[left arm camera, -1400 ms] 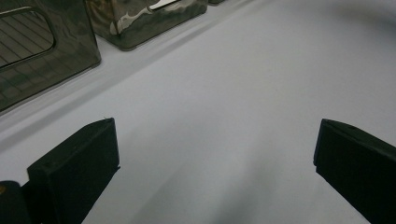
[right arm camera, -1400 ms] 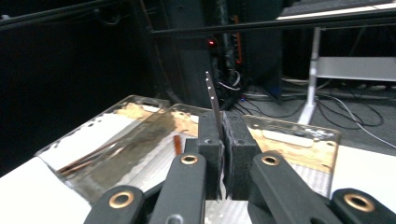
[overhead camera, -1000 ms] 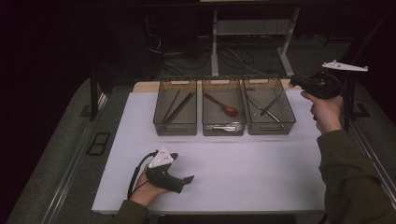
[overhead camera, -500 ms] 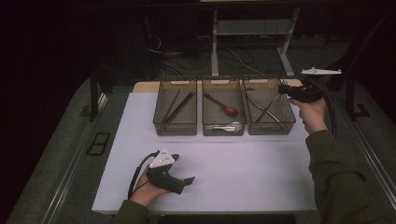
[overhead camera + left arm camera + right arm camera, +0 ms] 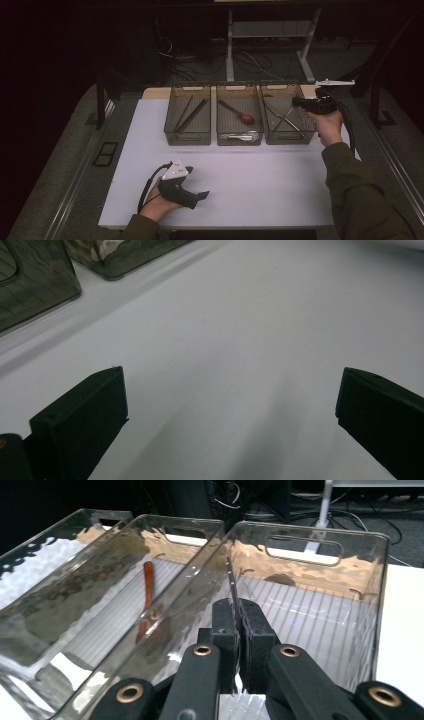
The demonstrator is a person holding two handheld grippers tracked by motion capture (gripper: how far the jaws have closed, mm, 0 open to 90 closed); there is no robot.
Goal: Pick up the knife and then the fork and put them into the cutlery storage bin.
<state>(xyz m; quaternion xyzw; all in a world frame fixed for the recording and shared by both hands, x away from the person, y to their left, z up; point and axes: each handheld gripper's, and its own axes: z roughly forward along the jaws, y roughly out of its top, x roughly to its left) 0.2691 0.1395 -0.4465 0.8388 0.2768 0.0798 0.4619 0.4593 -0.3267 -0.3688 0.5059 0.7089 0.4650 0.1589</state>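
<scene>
Three clear bins sit in a row on the white worktop (image 5: 260,175), and the right-hand bin (image 5: 320,575) is the landmark here. The right gripper (image 5: 235,630) hovers at that bin's near rim, its jaws clamped on a thin metal utensil (image 5: 231,582) whose slim, silvery tip rises between them over the bin. More metal utensils (image 5: 282,117) lie crossed inside the bin. No writing is readable. Well apart from the bin, the left gripper (image 5: 230,410) rests on the worktop, jaws spread wide.

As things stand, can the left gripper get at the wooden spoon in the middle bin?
Probably yes: left gripper rests open on bare table, and the wooden spoon lies in the open-topped middle bin.
</scene>
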